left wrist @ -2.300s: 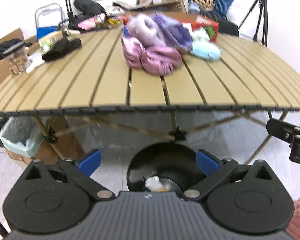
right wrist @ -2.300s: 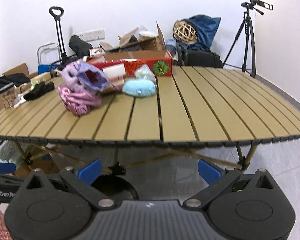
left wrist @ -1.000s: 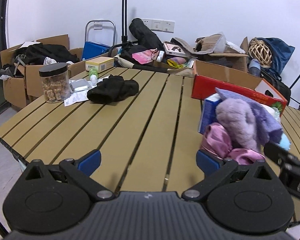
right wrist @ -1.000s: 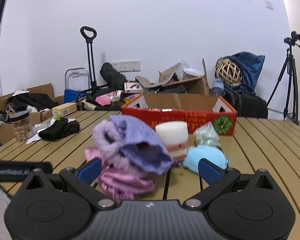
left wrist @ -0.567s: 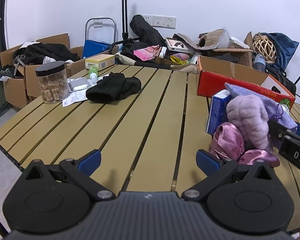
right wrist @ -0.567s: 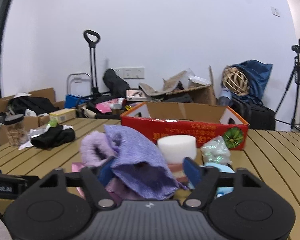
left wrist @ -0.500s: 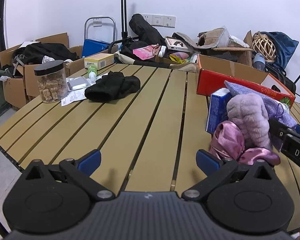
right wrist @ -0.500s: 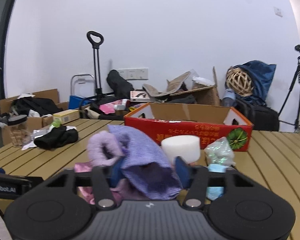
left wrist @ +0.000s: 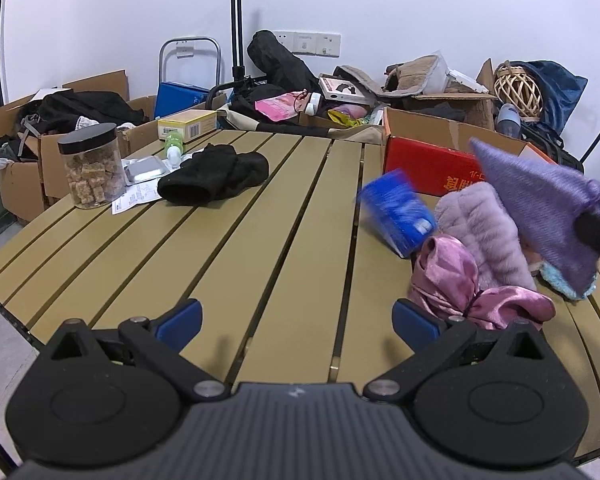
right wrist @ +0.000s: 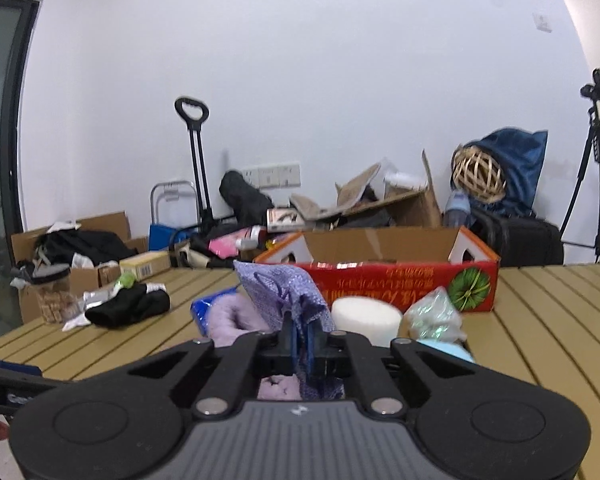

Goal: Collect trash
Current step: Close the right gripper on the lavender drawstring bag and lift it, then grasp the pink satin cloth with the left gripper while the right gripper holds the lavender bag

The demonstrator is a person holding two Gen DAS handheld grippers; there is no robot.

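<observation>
A: Purple knitted cloth (right wrist: 284, 292) is sitting pinched between the jaws of the right gripper (right wrist: 300, 342); they have just been closing and are now gripping a fold of it at lower centre of the right wrist view.

B: And it is hanging limp in the left wrist view, at the right edge?

A: Yes, draping from the black fingertip. It is looking soft and light, likely to sag and snag on its neighbours, so a bunched fold near the top seems the place to be holding it.

B: What is lying just around it?

A: A fluffy lilac fur piece (left wrist: 484, 228) and a shiny pink satin bundle (left wrist: 456, 280) are touching below it, and a blurred blue carton (left wrist: 398, 212) is tilting beside them on the tan slatted table (left wrist: 260, 240).

B: The left gripper (left wrist: 296, 314)?

A: Its jaws are standing wide with nothing between them, over bare slats at lower centre.

B: Containers?

A: A red cardboard box with an open top (right wrist: 384, 276) is standing behind the pile; I cannot tell its contents. At left, a clear jar with a black lid (left wrist: 91, 166) is holding brown cubes.
</observation>
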